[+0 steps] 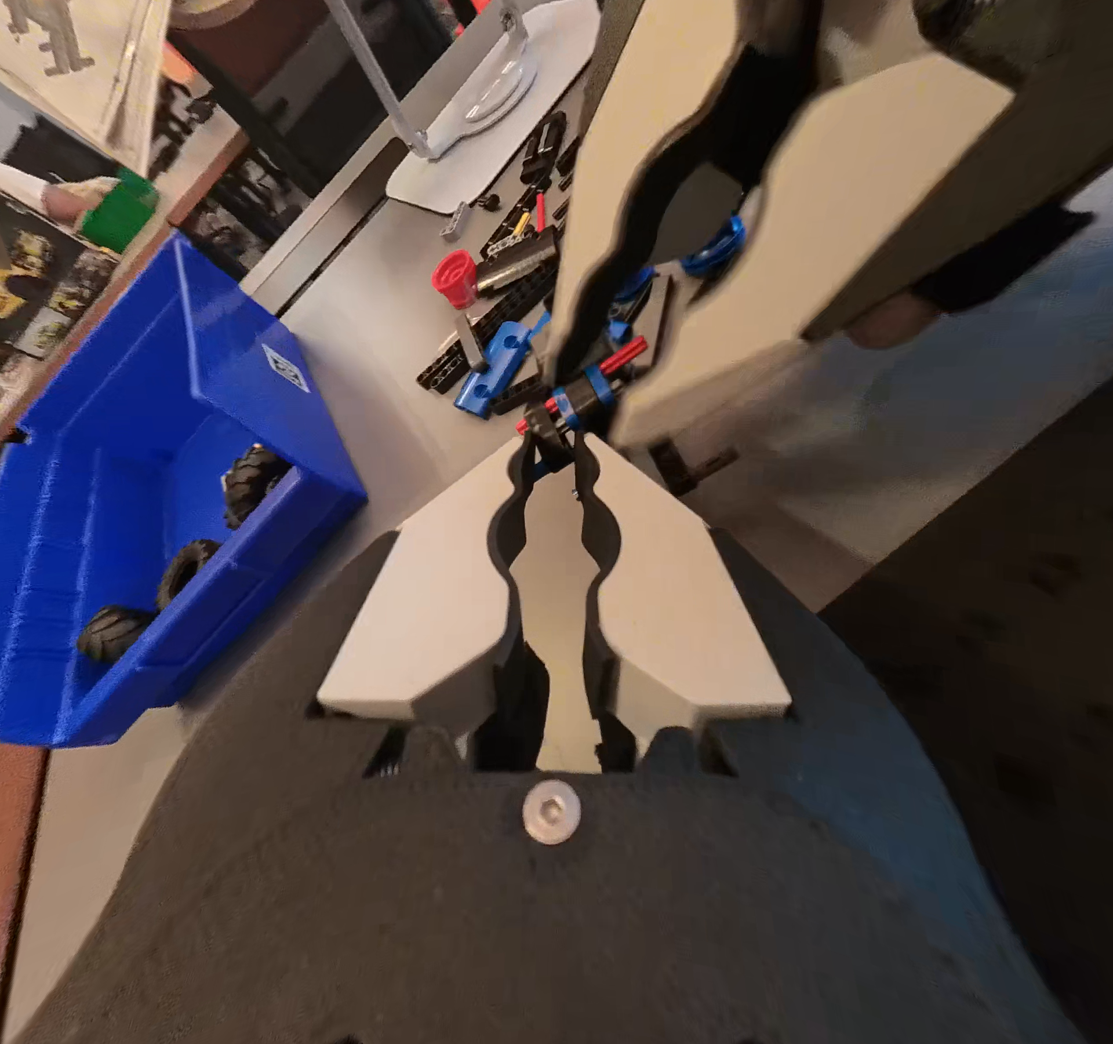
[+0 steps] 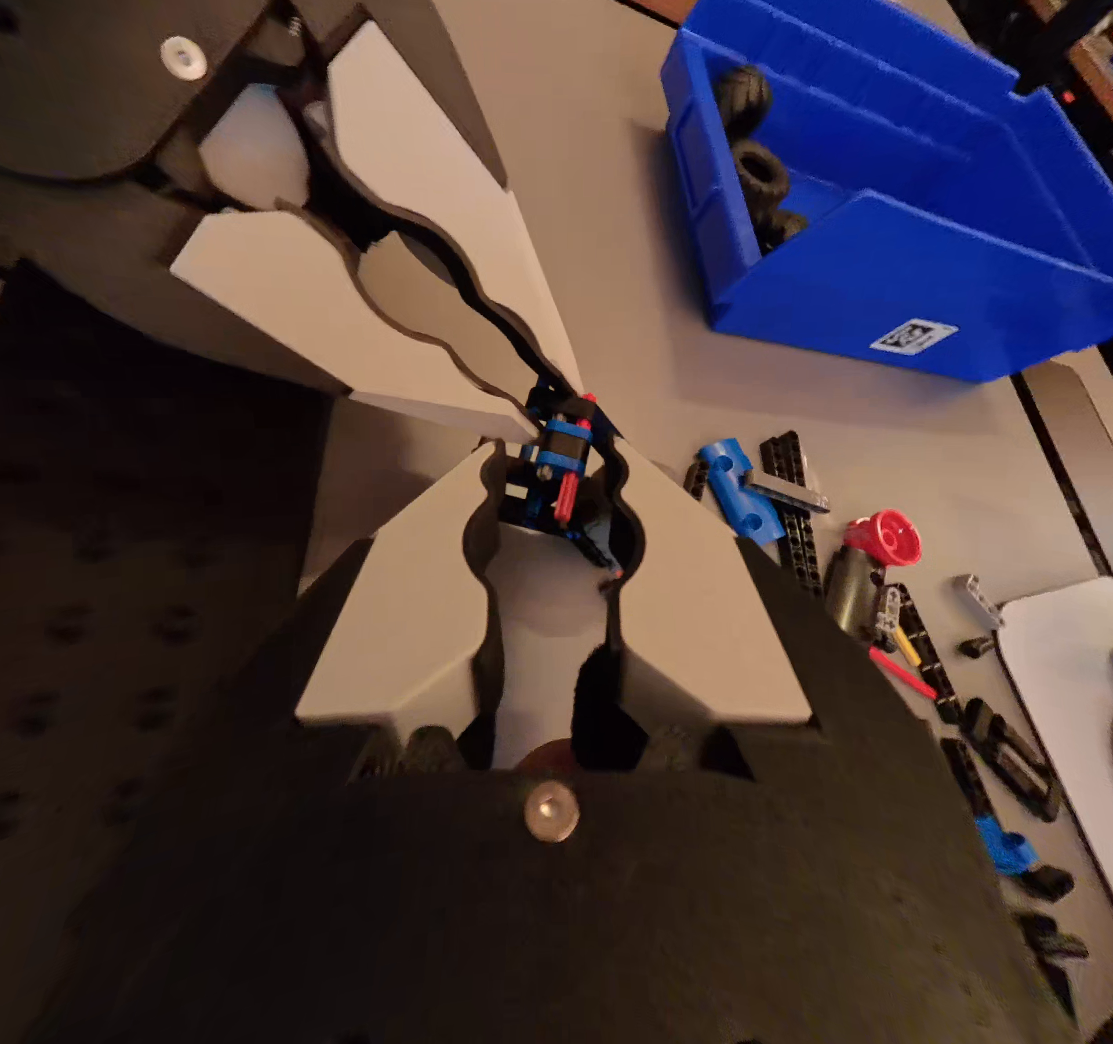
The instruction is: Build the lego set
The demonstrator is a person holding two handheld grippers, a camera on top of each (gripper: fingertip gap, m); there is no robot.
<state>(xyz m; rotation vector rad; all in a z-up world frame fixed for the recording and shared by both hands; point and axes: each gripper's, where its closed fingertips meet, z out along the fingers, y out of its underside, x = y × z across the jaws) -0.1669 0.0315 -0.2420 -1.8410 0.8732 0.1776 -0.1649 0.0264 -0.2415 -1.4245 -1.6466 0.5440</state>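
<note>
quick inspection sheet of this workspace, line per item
surface: grey table, dark floor beyond its edge.
job's things: small black, blue and red lego assembly held above the table; loose lego pieces beside it; blue bin holding black tyres.
clutter: white stand base at the back.
grippers: left gripper and right gripper both shut on the assembly, from opposite sides.
cables: nothing seen.
surroundings: shelving and boxes behind the table, blurred.
</note>
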